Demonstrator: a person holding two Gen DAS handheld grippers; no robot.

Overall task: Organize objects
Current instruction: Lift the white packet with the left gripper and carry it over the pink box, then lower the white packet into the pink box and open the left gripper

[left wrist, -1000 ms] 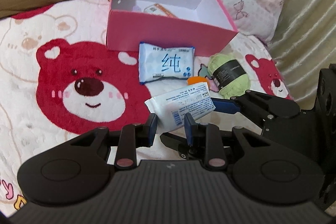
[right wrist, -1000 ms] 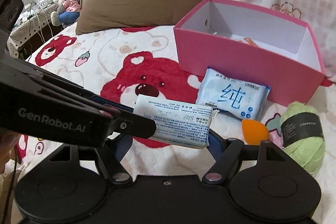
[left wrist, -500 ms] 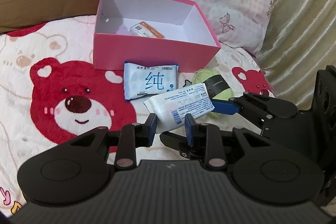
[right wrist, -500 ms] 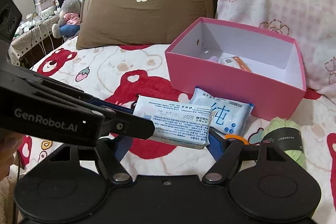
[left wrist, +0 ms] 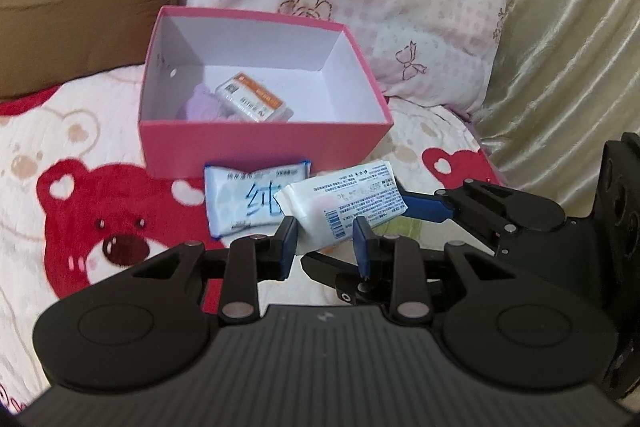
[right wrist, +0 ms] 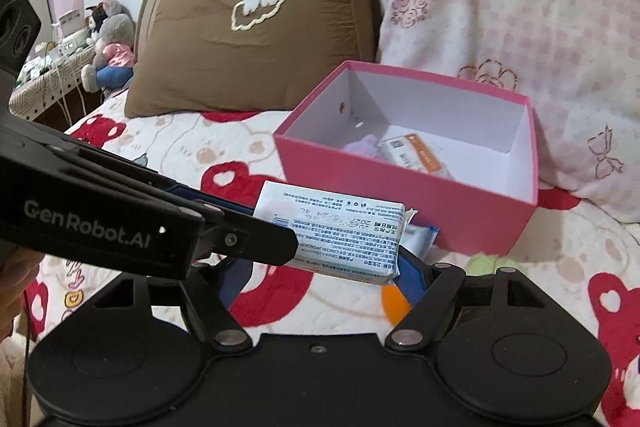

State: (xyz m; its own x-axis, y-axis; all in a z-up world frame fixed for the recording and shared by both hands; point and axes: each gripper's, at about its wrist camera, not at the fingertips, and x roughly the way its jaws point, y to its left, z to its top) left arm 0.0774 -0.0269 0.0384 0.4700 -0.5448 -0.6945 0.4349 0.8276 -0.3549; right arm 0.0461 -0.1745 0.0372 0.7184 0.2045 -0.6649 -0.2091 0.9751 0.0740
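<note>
A white wipes packet [left wrist: 344, 203] [right wrist: 332, 231] hangs above the bear blanket, in front of the open pink box [left wrist: 260, 147] [right wrist: 400, 195]. My left gripper [left wrist: 325, 241] is shut on the packet's near edge. In the right wrist view it shows as a black arm [right wrist: 256, 239] reaching in from the left. My right gripper [right wrist: 324, 269] spans the packet's length and is shut on its two ends, jaws wide. Its blue finger [left wrist: 424, 207] presses the packet's right end. A blue-and-white tissue pack [left wrist: 240, 199] lies on the blanket against the box front.
Inside the box lie a small orange-and-white carton [left wrist: 252, 99] and a purple item [left wrist: 204, 107]. A green yarn ball [right wrist: 484, 261] and an orange sponge [right wrist: 390, 301] sit under the right gripper. A brown pillow [right wrist: 248, 47] and a pink pillow [left wrist: 360, 7] stand behind the box, and a curtain [left wrist: 568, 67] hangs on the right.
Both grippers have risen together with the white packet and come closer to the pink box. The box's inside now shows more fully. Neither grip has changed.
</note>
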